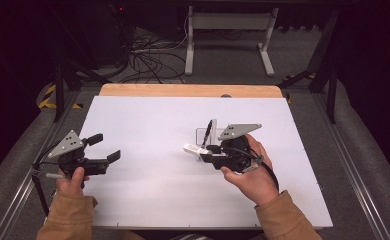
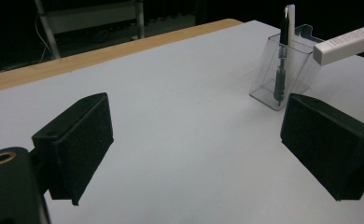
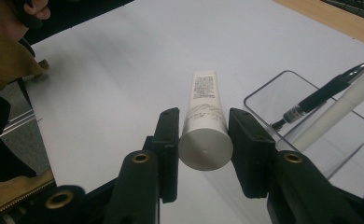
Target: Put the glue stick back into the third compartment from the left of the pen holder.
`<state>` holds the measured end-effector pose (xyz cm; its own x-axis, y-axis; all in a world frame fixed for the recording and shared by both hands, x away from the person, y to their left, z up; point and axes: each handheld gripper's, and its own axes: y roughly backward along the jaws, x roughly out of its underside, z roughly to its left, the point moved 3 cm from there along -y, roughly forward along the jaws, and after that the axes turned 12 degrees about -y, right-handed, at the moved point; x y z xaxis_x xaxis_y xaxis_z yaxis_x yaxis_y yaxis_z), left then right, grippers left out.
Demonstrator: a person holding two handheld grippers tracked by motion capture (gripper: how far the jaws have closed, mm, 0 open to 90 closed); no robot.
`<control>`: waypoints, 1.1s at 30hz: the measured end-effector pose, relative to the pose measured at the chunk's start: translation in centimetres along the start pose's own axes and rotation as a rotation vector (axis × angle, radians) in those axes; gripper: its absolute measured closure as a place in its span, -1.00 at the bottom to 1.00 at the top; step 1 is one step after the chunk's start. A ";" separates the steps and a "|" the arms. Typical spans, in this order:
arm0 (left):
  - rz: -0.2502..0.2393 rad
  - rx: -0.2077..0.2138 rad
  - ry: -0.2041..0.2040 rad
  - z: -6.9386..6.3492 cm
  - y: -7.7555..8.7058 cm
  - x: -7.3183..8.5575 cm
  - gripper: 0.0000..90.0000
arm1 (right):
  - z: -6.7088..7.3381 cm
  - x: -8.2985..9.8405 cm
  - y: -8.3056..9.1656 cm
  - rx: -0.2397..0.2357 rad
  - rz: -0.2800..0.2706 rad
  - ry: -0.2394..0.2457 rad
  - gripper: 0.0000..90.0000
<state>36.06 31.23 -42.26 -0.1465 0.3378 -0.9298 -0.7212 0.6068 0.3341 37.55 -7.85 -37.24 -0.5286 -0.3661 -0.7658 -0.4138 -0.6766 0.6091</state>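
From above, your right claw grips the white tube at the clear holder's seven o'clock, above the worktop. Along your left claw, jaws stand wide, nothing between. Along your right claw, pads clamp the tube's cap end.

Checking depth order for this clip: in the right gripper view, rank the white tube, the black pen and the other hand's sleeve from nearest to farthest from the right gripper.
1. White tube: clamped in the right gripper.
2. Black pen: just right, in the clear holder.
3. Tan sleeve: far left, across the table.
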 end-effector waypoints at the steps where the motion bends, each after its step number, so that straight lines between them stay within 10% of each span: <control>1: -0.001 -0.001 -0.002 0.0 0.0 0.0 -0.78 | -0.1 0.0 0.1 0.000 0.001 -0.002 0.46; 33: 0.005 -0.006 0.005 0.1 0.2 0.3 -0.78 | -4.5 -3.0 3.6 0.095 0.128 -0.036 0.46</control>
<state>35.92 31.59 -42.47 -0.1532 0.3373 -0.9288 -0.7248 0.6005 0.3377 40.95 -12.09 -33.69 -0.6073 -0.4213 -0.6736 -0.4086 -0.5615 0.7196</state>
